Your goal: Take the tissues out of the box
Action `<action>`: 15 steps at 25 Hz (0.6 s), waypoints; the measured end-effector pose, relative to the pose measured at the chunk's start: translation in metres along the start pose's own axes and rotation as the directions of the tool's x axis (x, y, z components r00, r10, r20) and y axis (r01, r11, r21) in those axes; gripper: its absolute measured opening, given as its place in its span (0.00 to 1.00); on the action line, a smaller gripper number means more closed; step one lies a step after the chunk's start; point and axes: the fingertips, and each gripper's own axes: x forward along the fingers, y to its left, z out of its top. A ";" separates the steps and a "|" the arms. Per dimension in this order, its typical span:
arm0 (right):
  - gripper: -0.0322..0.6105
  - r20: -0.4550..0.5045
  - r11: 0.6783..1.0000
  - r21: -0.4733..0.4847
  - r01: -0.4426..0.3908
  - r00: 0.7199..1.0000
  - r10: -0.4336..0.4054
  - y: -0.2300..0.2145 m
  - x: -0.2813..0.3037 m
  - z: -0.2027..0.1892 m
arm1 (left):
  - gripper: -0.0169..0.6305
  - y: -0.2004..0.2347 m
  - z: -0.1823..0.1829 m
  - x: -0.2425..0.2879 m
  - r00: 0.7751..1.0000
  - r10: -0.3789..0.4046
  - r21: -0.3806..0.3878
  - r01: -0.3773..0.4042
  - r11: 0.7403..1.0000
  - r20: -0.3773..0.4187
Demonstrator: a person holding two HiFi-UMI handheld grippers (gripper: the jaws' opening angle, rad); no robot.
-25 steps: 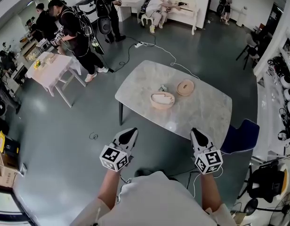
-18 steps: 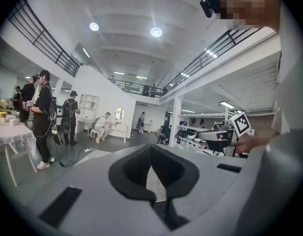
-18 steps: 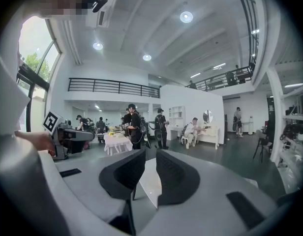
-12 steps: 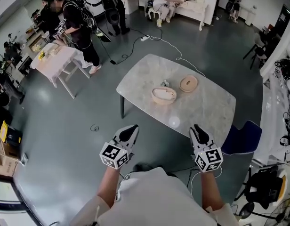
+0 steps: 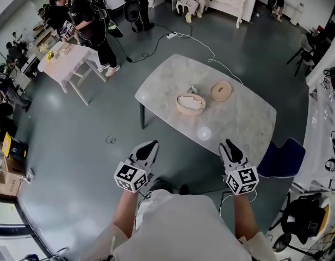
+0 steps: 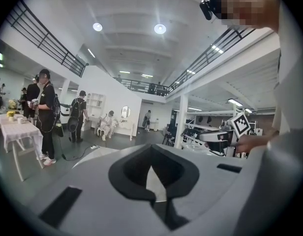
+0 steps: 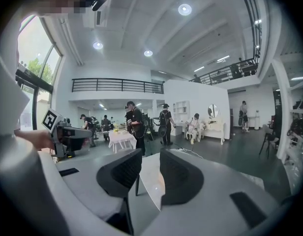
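A round wooden tissue box [image 5: 190, 104] sits open on the marble table [image 5: 238, 124], with white tissue showing inside it. Its round lid [image 5: 221, 90] lies just to the right, and a small crumpled object [image 5: 192, 89] lies behind the box. Both grippers hover short of the table's near edge, well away from the box. My left gripper [image 5: 149, 146] [image 6: 151, 149] has its fingertips together and holds nothing. My right gripper [image 5: 230, 145] [image 7: 150, 155] has just been opening its jaws; they stand apart with nothing between them, and only the table [image 7: 151, 181] shows through the gap.
A blue chair [image 5: 281, 159] stands at the table's right end. A small white table [image 5: 64, 58] with people around it is at the back left. A cable [image 5: 156, 42] runs over the floor behind the marble table. Equipment shelves [image 5: 330, 91] line the right wall.
The right gripper's jaws have opened from shut. Both grippers and the view have moved a little towards the table, which now lies nearer.
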 end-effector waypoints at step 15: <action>0.26 -0.051 0.999 0.008 0.038 0.998 -0.038 -0.014 0.086 -0.003 | 0.04 0.074 -0.008 0.063 0.998 -0.059 -0.016 0.058 0.998 -0.028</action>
